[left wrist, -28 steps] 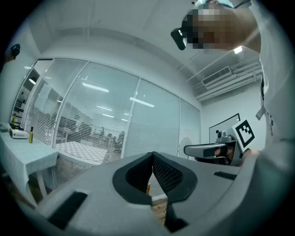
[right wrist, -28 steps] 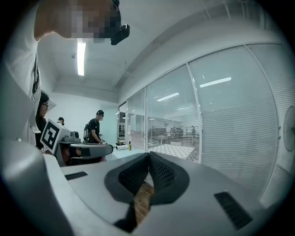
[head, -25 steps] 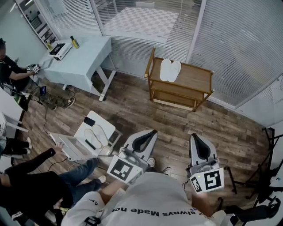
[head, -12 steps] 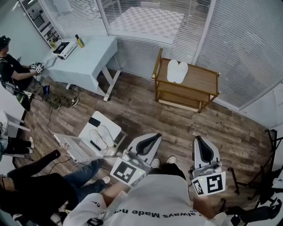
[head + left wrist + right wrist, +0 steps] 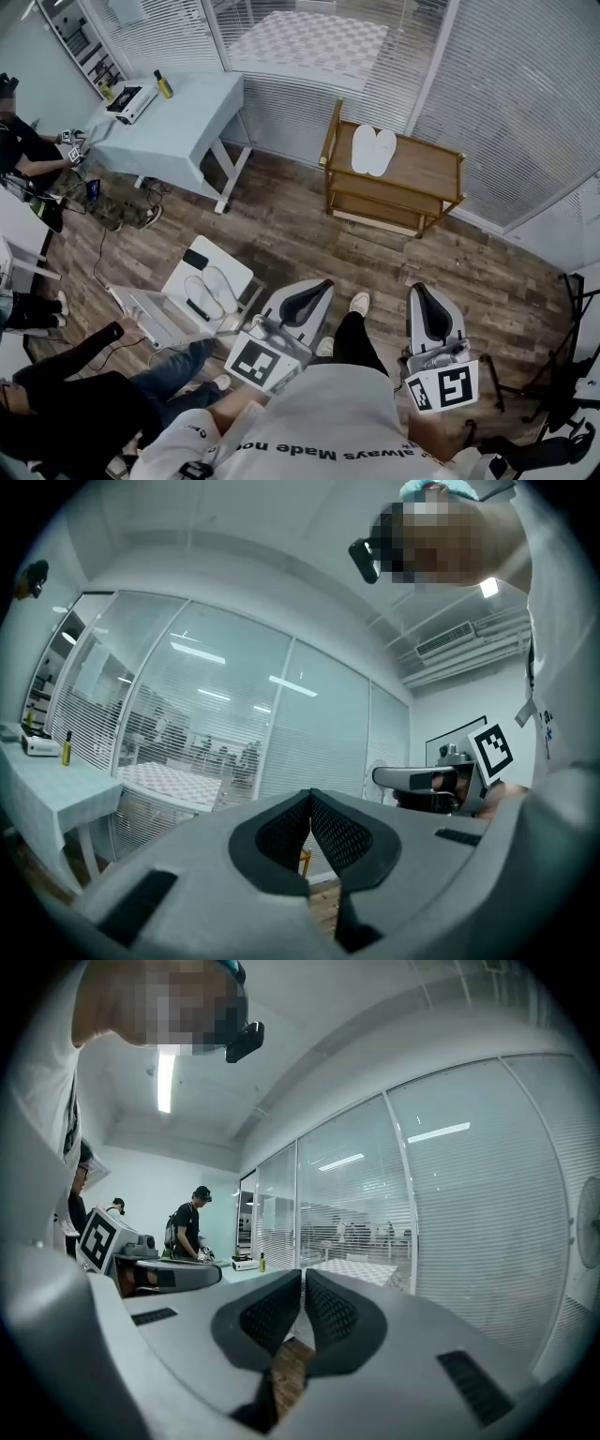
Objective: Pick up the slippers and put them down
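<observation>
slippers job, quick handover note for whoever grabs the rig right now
Left tool: shut, empty, held level.
Right tool: shut, empty, held level.
Slippers: white pair, side by side on top of the wooden rack by the blinds, across the floor from you.
Done: nothing; the slippers are not yet picked up.
Left: walk up to the rack, open the tools, pick the slippers up, put them down.

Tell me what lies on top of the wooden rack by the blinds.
A pair of white slippers lies side by side on the top board of the wooden rack. That board covers most of the lower shelf.
</observation>
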{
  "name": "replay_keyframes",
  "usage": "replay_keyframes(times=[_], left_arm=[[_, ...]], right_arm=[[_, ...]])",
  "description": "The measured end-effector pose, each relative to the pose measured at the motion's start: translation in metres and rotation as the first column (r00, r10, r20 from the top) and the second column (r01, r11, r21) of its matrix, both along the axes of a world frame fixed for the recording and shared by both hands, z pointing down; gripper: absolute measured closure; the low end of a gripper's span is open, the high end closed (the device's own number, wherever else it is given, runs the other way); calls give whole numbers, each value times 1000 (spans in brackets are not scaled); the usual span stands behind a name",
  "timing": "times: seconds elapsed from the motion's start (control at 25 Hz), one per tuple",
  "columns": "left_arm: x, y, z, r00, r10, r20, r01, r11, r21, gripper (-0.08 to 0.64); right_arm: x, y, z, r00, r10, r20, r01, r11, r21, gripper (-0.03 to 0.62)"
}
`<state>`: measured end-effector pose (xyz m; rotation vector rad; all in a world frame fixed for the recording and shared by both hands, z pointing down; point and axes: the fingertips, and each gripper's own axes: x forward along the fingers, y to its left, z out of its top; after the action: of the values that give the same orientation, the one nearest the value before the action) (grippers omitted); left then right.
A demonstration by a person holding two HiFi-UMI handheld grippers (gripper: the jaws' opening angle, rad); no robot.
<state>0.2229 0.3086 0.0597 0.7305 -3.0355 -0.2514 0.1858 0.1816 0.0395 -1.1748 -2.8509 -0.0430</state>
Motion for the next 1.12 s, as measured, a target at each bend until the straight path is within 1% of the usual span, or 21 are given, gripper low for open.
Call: replay_keyframes(times=[0.2, 0.36, 0.48, 0.84, 1.12], left_arm=[[-17, -4, 0, 1000, 14, -14, -14, 1000, -11, 548], [-39, -12, -7, 999, 36, 16, -36, 999, -6, 548], [-59, -14, -4, 1000, 31, 2, -31, 999, -6, 548], [-134, -29, -8, 1000, 18, -9, -18, 1000, -16, 548], [-199, -39, -15, 1000, -5, -1, 5, 1000, -24, 548]], right_arm=[[-15, -4, 2, 1000, 7, -1, -7, 1000, 8, 574], [-37, -9, 4, 1000, 21, -8, -21, 1000, 3, 574], [-57, -14, 6, 999, 27, -18, -28, 1000, -2, 574], [-133, -27, 3, 999, 24, -25, -25, 999, -29, 574], [-197, -41, 1, 1000, 12, -24, -13, 999, -35, 574]])
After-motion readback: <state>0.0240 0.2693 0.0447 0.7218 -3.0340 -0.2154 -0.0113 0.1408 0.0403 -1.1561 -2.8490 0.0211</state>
